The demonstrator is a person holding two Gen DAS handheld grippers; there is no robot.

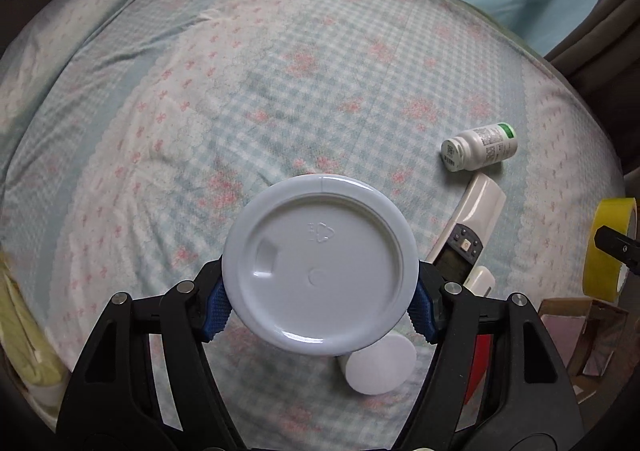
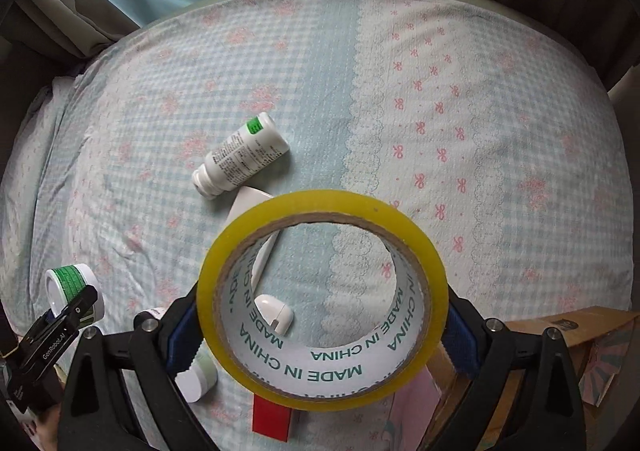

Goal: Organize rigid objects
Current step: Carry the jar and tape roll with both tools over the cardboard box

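Jar (image 1: 320, 271) clamped in left claw (image 1: 320, 303); tape roll (image 2: 322, 279) in right claw (image 2: 322, 327)

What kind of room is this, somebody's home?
Most likely a bedroom: everything lies on a bed with a checked floral sheet, curtains hang behind it, and a remote control lies on the sheet.

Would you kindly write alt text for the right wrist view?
The right gripper holds a yellow tape roll above a checked bedsheet. A white pill bottle lies on its side beyond it, and a cardboard box sits at lower right.
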